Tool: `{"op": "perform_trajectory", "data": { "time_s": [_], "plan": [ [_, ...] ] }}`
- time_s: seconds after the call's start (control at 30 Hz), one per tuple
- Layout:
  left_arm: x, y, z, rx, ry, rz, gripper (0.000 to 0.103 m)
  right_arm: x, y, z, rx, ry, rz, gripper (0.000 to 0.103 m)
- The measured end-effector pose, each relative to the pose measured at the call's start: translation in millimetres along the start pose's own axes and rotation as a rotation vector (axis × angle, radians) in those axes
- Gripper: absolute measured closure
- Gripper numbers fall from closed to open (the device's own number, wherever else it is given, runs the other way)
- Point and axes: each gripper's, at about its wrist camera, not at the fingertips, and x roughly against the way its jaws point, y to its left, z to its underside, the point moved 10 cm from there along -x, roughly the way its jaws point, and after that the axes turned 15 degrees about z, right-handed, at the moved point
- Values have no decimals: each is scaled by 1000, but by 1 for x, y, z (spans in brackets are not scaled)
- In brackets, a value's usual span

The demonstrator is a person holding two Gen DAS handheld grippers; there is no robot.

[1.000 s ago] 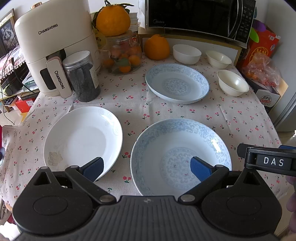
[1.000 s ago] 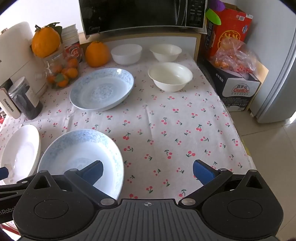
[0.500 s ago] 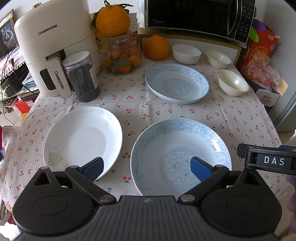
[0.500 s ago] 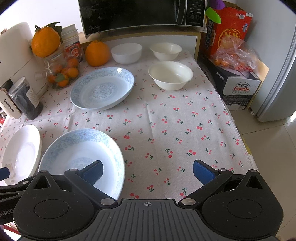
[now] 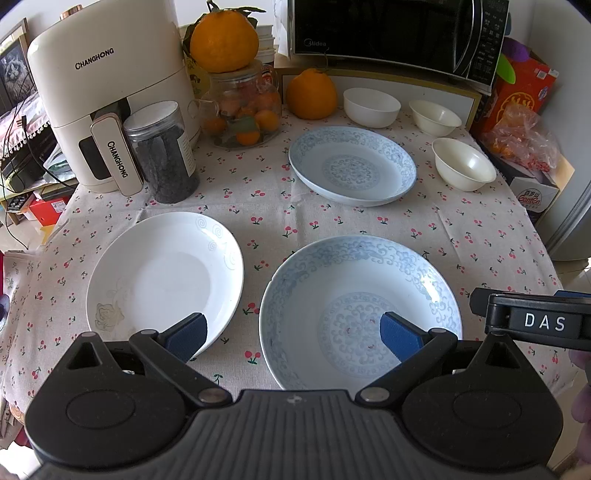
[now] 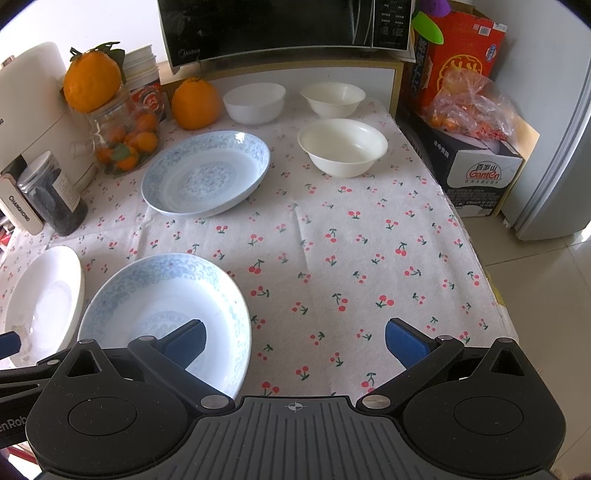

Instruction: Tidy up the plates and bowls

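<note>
Barely shifted since a second ago: right view nudged slightly, left view unchanged, all dishes in place. Nearest, left hand-held gripper [image 5: 293, 330] spread wide and holding nothing, one pad over the white plate [image 5: 164, 275], the other over the near blue-patterned plate [image 5: 360, 310]. Right hand-held gripper [image 6: 295, 345] likewise spread and holding nothing, left pad over that same near plate [image 6: 166, 310], right pad over bare cherry-print counter [image 6: 351, 258].

Farther back, a second blue-patterned plate [image 5: 352, 164], apart from the near one. Three plates in all: one white, two blue. Three white bowls behind and right: one [image 6: 342, 147] just beside the far plate, two more [image 6: 254, 101] [image 6: 333, 98] at the back under the microwave [image 6: 284, 26].

Only in the left view: whole white plate, full air fryer [image 5: 107, 96]. Only in the right view: floor and fridge side [image 6: 557, 155] past the counter edge. Two large oranges [image 5: 223, 38] [image 5: 311, 92], one on a glass jar, one on the counter.
</note>
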Motion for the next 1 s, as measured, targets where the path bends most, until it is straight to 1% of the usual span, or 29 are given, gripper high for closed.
{"op": "perform_trajectory", "data": {
  "time_s": [1.0],
  "plan": [
    [0,0,0,0,1,0,3,-1,2,2,0,11,-9,0]
  ]
}}
